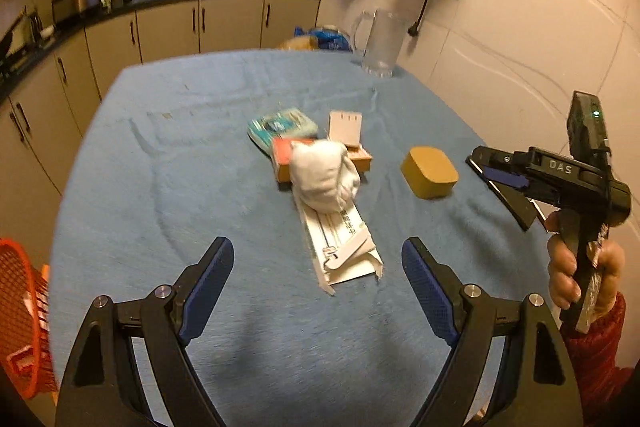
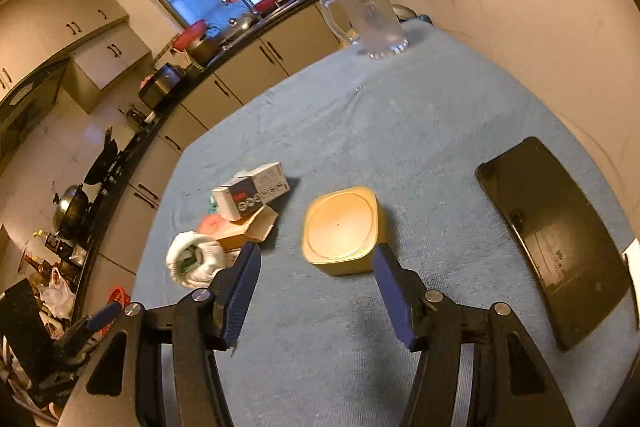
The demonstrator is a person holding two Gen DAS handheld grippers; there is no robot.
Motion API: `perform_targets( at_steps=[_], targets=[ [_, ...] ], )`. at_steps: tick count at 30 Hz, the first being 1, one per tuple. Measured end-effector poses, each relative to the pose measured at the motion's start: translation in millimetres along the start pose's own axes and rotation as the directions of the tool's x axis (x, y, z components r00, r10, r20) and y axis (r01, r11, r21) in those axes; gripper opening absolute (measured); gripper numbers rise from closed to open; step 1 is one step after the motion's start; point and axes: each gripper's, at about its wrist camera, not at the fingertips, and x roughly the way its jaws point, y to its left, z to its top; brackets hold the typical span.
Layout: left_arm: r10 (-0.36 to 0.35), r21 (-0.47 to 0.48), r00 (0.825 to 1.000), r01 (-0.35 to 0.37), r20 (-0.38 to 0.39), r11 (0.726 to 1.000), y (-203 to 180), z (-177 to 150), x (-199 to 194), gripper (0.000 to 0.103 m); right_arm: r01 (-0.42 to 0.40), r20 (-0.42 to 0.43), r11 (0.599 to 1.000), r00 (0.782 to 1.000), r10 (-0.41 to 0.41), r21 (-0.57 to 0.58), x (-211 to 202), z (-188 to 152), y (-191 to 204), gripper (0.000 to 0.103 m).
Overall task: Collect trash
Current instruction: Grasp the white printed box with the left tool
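Crumpled white wad (image 1: 324,173) atop torn cartons, left of tan tub (image 2: 340,229); left gripper (image 1: 318,259) wide, right gripper (image 2: 316,259) wide, both empty.

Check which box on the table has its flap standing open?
The brown cardboard box behind the white wad: its flap stands up, while the teal box and the orange one lie closed.

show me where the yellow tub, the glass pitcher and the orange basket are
yellow tub (image 2: 340,223): right wrist view, on its flat upturned face.
glass pitcher (image 1: 380,43): left wrist view, on its clear body.
orange basket (image 1: 20,311): left wrist view, on its mesh wall at the table's left edge.
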Motion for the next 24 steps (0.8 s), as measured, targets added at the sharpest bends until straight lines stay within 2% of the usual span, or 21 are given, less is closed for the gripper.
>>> perform_targets(
  at_steps=[4,8,11,13,15,17,19,20,21,24],
  targets=[
    [-0.016,-0.047,0.998,0.013,-0.058,0.999,-7.8,8.5,28.6,0.086,-0.015,0.007,1.000,1.000,0.015,-0.001,-1.8,-0.2,-1.9,0.063],
    [0.061,-0.054,0.991,-0.068,-0.117,0.996,-19.8,12.1,60.9,0.086,0.003,0.024,1.000,1.000,-0.003,-0.002,-6.0,0.5,-5.8,0.064],
    [0.156,-0.046,0.977,-0.164,-0.144,0.985,-24.4,8.7,81.0,0.086,-0.001,0.019,1.000,1.000,0.001,0.008,-4.7,0.9,-7.6,0.066],
    [0.166,-0.031,0.974,-0.173,-0.155,0.984,-27.6,5.9,91.3,0.086,-0.001,0.006,1.000,1.000,0.001,0.002,-0.3,1.2,-7.0,0.066],
    [0.208,-0.021,0.965,-0.214,-0.160,0.976,-29.4,3.8,100.0,0.086,0.010,-0.002,1.000,1.000,-0.010,-0.016,6.7,3.4,-3.4,0.069],
    [0.217,-0.012,0.965,-0.221,-0.150,0.975,-29.4,2.2,104.0,0.086,0.034,-0.018,0.999,0.999,-0.035,-0.039,14.8,5.3,0.2,0.069],
    [0.259,0.004,0.956,-0.261,-0.135,0.965,-27.4,-0.1,104.4,0.086,0.061,-0.024,0.996,0.998,-0.062,-0.066,24.2,8.0,5.1,0.070],
    [0.252,0.010,0.959,-0.253,-0.132,0.967,-25.8,-1.9,104.0,0.078,0.075,-0.028,0.994,0.997,-0.077,-0.080,28.8,8.8,7.3,0.070],
    [0.232,0.001,0.963,-0.234,-0.140,0.972,-23.1,-2.9,103.8,0.060,0.087,-0.037,0.992,0.995,-0.091,-0.096,34.1,9.2,9.3,0.071],
    [0.214,0.001,0.967,-0.216,-0.137,0.976,-18.5,-7.0,96.4,0.053,0.111,-0.061,0.986,0.991,-0.119,-0.127,48.5,7.9,12.3,0.072]
  ],
)
